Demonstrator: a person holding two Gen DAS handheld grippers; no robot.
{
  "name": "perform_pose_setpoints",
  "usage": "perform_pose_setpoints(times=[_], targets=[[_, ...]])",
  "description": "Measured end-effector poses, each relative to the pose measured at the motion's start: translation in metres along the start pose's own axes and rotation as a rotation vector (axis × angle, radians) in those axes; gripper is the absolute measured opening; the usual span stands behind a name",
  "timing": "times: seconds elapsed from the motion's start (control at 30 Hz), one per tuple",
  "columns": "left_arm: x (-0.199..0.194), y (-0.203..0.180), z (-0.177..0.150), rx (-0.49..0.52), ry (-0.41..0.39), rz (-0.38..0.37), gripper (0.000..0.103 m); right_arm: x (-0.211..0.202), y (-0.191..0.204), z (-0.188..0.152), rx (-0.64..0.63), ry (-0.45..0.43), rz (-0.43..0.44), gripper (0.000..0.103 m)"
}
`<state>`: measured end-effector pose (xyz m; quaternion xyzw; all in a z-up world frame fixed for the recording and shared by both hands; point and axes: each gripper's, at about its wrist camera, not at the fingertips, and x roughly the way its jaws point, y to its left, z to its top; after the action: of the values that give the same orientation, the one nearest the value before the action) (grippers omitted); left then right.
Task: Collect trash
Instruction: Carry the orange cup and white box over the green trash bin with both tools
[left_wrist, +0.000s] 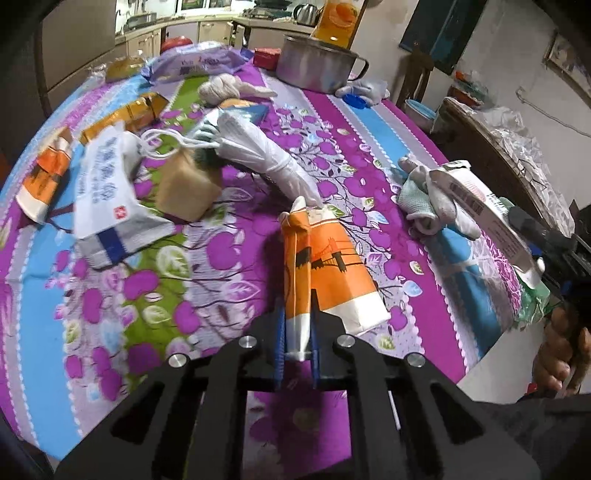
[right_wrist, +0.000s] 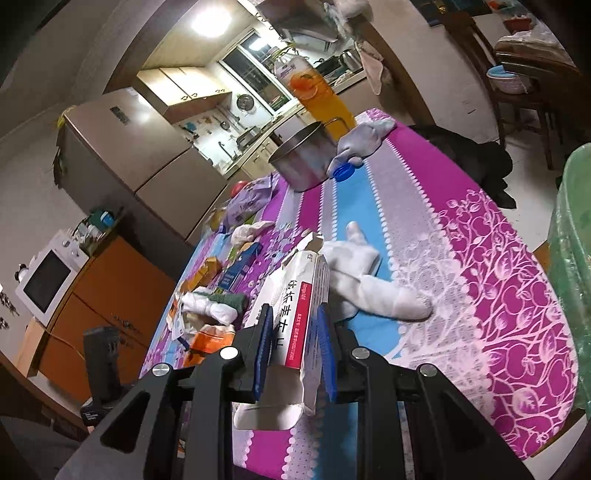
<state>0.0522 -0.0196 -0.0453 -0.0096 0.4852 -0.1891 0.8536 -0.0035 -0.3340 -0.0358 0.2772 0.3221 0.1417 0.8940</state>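
- A steel pot (left_wrist: 317, 62) with a side handle stands near the far edge of the table, on the flowered purple, blue and green tablecloth (left_wrist: 369, 155).
- A bottle of orange drink (left_wrist: 338, 22) stands upright just behind the pot.
- A blue bottle cap (right_wrist: 343, 171) lies on the cloth beside the pot, touching a pale grey glove (right_wrist: 364, 138).
- A white microwave (right_wrist: 48, 277) sits on an orange cabinet (right_wrist: 110, 295) at the left of the right wrist view.
- A tall beige fridge (right_wrist: 125, 147) stands beyond the table's far end.
- A kettle (left_wrist: 306, 13) sits on the kitchen counter behind.
- A wooden chair (right_wrist: 524, 74) holds a blue bowl (right_wrist: 504, 75).
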Motion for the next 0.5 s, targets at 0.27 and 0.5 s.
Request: perform_pose_setpoints(times=[0.27, 0.5], targets=[[-0.031, -0.007, 0.004, 0.149, -0.022, 0.118, 0.009, 0.001, 0.024, -0.001, -0.073, 0.015, 0.019, 0.025], [-0.073, -0.02, 0.037, 0.173, -0.191, 0.073, 0.009, -0.022, 0.042, 0.018, -0.116, -0.052, 0.04, 0.025]])
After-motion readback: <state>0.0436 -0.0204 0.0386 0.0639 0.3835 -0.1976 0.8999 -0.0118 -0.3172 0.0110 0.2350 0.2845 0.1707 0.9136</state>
